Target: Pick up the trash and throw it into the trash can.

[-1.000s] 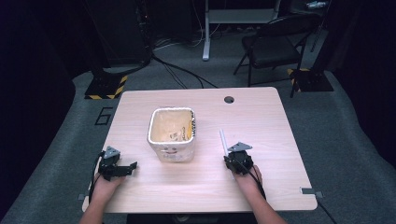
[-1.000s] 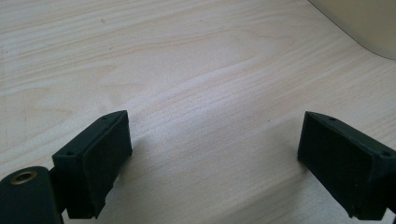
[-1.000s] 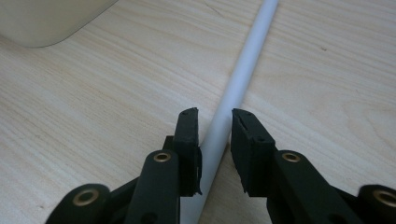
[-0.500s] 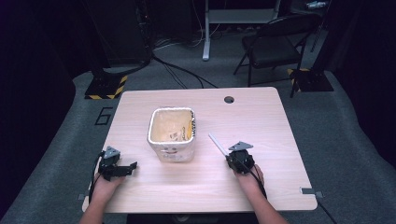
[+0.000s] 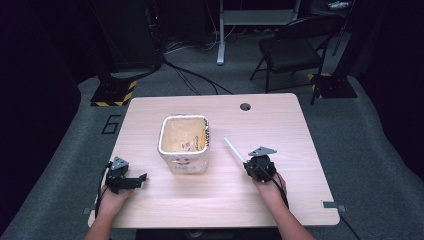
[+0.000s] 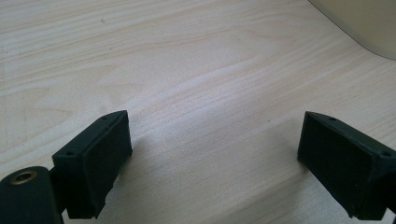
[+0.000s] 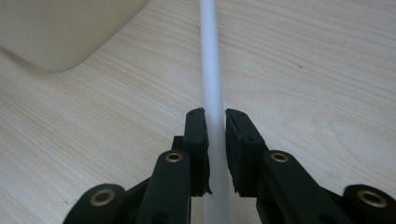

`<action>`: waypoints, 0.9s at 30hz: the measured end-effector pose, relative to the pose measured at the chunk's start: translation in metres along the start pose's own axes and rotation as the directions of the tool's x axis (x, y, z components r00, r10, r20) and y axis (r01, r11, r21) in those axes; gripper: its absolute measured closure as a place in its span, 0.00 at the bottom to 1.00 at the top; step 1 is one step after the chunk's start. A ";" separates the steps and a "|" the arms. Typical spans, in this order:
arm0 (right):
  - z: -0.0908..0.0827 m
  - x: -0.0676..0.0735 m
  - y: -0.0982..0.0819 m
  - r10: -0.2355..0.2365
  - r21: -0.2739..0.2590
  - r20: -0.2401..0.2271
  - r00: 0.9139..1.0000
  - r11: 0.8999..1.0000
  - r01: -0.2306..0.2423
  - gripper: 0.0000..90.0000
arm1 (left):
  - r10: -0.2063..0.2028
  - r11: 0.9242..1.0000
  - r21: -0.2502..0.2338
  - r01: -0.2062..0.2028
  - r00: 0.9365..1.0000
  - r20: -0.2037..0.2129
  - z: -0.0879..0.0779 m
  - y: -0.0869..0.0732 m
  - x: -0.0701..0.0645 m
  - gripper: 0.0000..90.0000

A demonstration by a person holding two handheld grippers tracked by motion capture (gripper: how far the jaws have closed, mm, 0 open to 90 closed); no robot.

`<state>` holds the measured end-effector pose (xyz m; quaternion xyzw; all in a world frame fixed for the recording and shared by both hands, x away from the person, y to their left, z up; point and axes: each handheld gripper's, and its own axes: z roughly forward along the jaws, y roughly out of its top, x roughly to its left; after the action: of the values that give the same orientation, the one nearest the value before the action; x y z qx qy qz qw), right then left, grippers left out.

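Note:
A thin white stick (image 5: 234, 149) is clamped at its near end in my right gripper (image 5: 248, 163), which is shut on it. The stick slants up and left toward the cream bin (image 5: 185, 162). In the right gripper view the stick (image 7: 210, 70) runs straight out between the pads of that gripper (image 7: 215, 116), with the bin's corner (image 7: 60, 32) at upper left. My left gripper (image 5: 139, 180) rests on the table left of the bin, pointing right. Its jaws stand wide open over bare wood (image 6: 215, 140), and the bin's wall (image 6: 364, 23) is at the top right.
The wooden table (image 5: 280, 130) has a cable hole (image 5: 245, 106) near its far edge. The bin holds a few yellowish bits against its right inner wall. A folding chair (image 5: 290, 50) and floor cables lie beyond the table.
The stick's far tip has swung left toward the bin, from nearly straight ahead to a slant. The right hand shifted slightly. The left gripper has stayed put.

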<state>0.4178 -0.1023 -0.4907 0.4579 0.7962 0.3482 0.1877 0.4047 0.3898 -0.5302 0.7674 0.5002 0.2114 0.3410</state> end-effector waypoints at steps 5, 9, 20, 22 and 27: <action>-0.007 -0.002 0.006 0.005 0.002 -0.027 1.000 1.000 -0.005 0.87 | 0.000 1.000 0.000 0.000 1.000 0.000 0.000 0.000 0.000 0.10; -0.014 -0.001 0.011 -0.009 0.000 -0.039 0.999 1.000 0.009 0.87 | 0.000 1.000 0.000 0.000 1.000 0.000 0.000 0.000 0.000 0.10; -0.032 -0.002 0.025 -0.032 -0.013 -0.064 0.997 0.999 0.032 0.87 | 0.000 1.000 0.000 0.000 1.000 0.000 0.000 0.000 0.000 0.10; -0.036 -0.003 0.029 -0.043 -0.016 -0.069 0.997 0.999 0.042 0.87 | 0.000 1.000 0.000 0.000 1.000 0.000 0.000 0.000 0.000 0.10; -0.043 -0.004 0.034 -0.048 -0.025 -0.073 0.996 0.999 0.046 0.87 | 0.000 1.000 0.000 0.000 1.000 0.000 0.000 0.000 0.000 0.10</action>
<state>0.4139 -0.1110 -0.4361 0.4238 0.8090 0.3695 0.1716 0.4047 0.3898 -0.5302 0.7673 0.5003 0.2113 0.3410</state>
